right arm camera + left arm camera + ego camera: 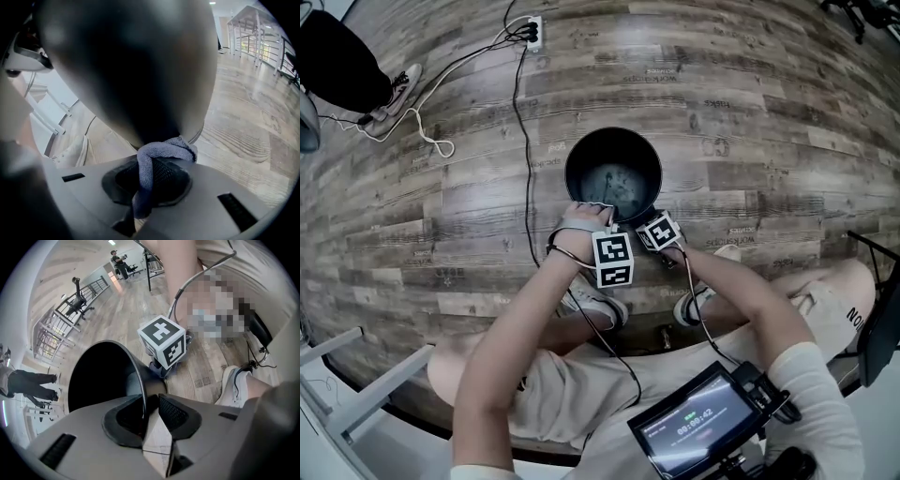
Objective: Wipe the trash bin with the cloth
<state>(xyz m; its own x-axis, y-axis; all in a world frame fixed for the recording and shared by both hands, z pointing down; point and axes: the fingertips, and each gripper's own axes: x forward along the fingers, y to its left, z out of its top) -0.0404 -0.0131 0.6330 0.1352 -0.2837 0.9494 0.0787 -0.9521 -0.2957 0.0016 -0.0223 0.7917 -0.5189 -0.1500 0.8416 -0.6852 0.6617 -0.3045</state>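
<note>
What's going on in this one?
A seated person is wiping a black trash bin that stands on the wooden floor. The left tool grips the bin's rim, apparently to steady it. The right tool pinches a grey-blue cloth and presses it against the bin's outer wall near its base.

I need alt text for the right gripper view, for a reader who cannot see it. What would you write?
The right gripper pinches a grey-blue cloth and holds it against the dark bin, low on its outer wall. Wooden floor lies around.
</note>
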